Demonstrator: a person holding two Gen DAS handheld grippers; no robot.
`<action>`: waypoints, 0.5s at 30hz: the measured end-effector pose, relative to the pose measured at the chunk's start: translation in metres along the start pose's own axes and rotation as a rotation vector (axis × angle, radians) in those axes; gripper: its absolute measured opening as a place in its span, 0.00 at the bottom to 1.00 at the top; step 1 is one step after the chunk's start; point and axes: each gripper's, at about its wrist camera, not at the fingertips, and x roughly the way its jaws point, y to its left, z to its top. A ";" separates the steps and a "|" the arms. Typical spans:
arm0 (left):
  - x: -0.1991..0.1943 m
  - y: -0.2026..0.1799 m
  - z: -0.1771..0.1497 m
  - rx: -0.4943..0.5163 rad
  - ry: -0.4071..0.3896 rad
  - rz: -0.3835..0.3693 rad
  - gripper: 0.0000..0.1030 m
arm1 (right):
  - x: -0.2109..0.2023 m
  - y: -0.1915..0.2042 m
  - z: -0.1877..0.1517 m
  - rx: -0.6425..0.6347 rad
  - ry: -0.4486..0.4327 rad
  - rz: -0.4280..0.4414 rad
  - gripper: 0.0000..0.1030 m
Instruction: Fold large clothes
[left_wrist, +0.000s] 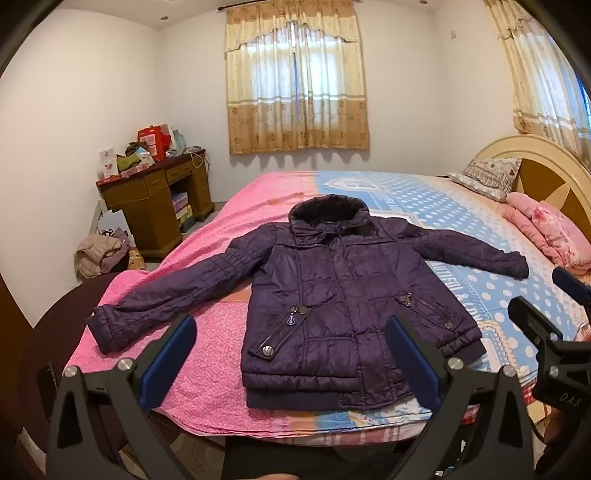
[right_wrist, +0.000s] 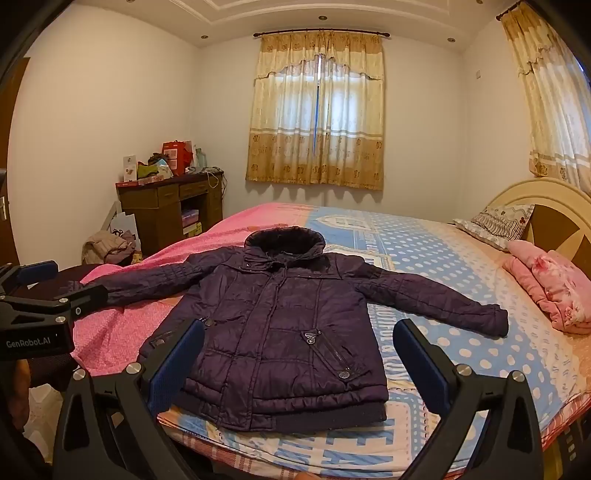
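The jacket (left_wrist: 343, 302) lies flat, front up, sleeves spread, on the bed (left_wrist: 229, 373). Left gripper (left_wrist: 291, 363) and right gripper (right_wrist: 299, 367) hover at its hem, both wide open and empty. Folding seems unstarted; the next move likely calls for pinching a sleeve (left_wrist: 166, 295) and drawing it across the chest.

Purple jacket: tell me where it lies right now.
The purple jacket lies spread face up on the bed, centred in both wrist views, hem at the near edge and sleeves out to both sides, with the folded pink blanket to its right by the headboard.
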 end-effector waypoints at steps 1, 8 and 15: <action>0.002 0.001 0.001 -0.018 0.021 -0.006 1.00 | 0.000 0.000 0.000 0.000 -0.004 0.000 0.99; 0.008 0.000 0.001 -0.023 0.018 0.000 1.00 | 0.000 0.000 -0.001 -0.005 -0.006 -0.002 0.99; 0.003 0.002 0.000 -0.014 0.013 0.002 1.00 | 0.000 0.000 -0.002 -0.007 -0.001 0.002 0.99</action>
